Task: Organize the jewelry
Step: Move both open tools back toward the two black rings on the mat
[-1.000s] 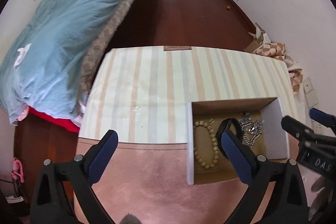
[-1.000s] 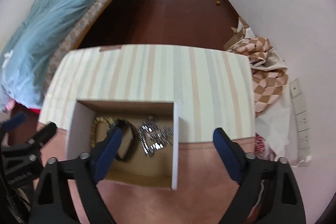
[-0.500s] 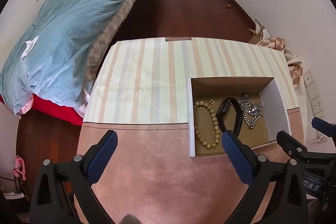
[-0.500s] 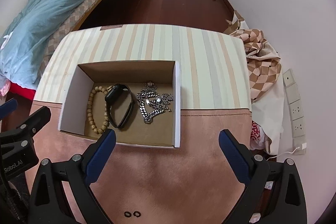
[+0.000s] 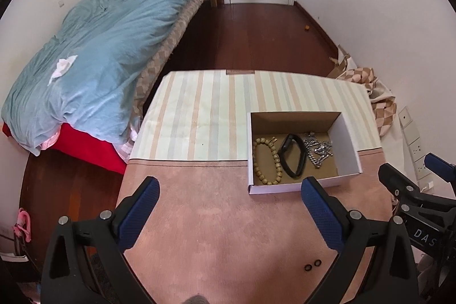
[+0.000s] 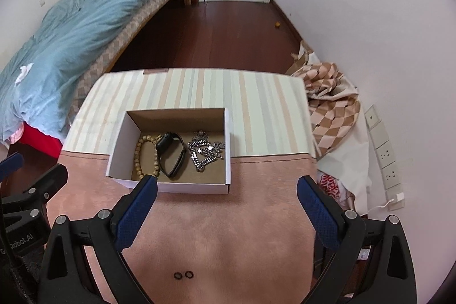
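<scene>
An open white cardboard box (image 5: 346, 133) (image 6: 119, 144) sits on the table. It holds a wooden bead bracelet (image 5: 266, 161) (image 6: 139, 153), a black watch band (image 5: 292, 158) (image 6: 171, 155) and a silver chain (image 5: 317, 150) (image 6: 205, 151). Two small black rings (image 5: 312, 265) (image 6: 183, 274) lie on the pink mat near the front edge. My left gripper (image 5: 229, 204) is open and empty, above the mat, near side of the box. My right gripper (image 6: 226, 201) is open and empty, just in front of the box.
The table has a striped cloth (image 5: 205, 107) at the back and a pink mat (image 5: 216, 207) in front. A bed with a blue duvet (image 5: 99, 53) stands to the left. A checked cloth (image 6: 330, 104) and wall sockets (image 6: 384, 150) are to the right.
Both grippers have pulled back and up from the box. The whole box and the two black rings on the mat have come into view.
</scene>
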Demonstrator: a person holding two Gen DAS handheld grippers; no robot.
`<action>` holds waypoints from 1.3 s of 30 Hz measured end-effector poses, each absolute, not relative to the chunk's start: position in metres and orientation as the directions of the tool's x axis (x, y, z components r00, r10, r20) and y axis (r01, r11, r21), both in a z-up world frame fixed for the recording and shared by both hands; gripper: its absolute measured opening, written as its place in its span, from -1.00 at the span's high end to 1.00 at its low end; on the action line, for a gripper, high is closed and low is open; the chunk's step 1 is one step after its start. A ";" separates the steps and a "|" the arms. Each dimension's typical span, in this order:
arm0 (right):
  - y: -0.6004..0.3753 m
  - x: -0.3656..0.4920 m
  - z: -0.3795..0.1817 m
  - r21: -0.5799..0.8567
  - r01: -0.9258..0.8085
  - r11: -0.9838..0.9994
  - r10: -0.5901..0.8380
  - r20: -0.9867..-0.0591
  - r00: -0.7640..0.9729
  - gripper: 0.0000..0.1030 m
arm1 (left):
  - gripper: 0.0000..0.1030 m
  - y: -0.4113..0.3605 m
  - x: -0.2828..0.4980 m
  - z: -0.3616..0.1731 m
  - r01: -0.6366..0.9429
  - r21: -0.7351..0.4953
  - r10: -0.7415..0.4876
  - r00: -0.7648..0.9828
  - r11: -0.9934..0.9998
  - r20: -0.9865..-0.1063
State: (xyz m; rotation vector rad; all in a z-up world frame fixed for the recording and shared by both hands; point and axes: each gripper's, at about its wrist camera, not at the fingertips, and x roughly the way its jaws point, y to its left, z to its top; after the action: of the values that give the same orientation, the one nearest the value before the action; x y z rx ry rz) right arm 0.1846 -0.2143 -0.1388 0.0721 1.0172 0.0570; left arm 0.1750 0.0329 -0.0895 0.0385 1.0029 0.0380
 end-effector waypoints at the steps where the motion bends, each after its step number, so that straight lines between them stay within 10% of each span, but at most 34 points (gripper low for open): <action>1: -0.216 0.179 -0.133 0.082 -0.010 0.997 0.074 -0.840 0.537 -0.94 | -0.97 0.033 0.170 -0.084 -0.019 0.049 0.051 0.547 0.999 -0.836; 19: -0.234 0.104 -0.057 0.114 0.015 0.993 0.075 -0.741 0.668 -0.93 | -0.97 0.034 0.107 -0.019 -0.034 0.005 0.026 0.657 0.999 -0.754; 29: -0.229 0.097 -0.129 0.147 0.021 0.989 0.109 -0.819 0.564 -0.90 | -0.97 0.034 0.100 -0.084 -0.053 0.023 0.049 0.555 0.998 -0.830; 33: -0.221 0.092 -0.195 0.178 -0.002 0.984 0.159 -0.876 0.456 -0.11 | -0.97 0.034 0.096 -0.150 -0.055 0.081 0.097 0.441 0.995 -0.892; 39: -0.212 0.085 -0.279 0.278 -0.022 0.960 0.270 -0.905 0.328 0.12 | -0.97 0.040 0.090 -0.225 -0.059 0.131 0.142 0.295 0.990 -0.945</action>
State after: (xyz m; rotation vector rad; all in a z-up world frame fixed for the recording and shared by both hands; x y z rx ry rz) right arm 0.0854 -0.2121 -0.2790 0.2312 1.2250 0.1938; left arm 0.0897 0.0395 -0.2247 0.0756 1.2646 0.1339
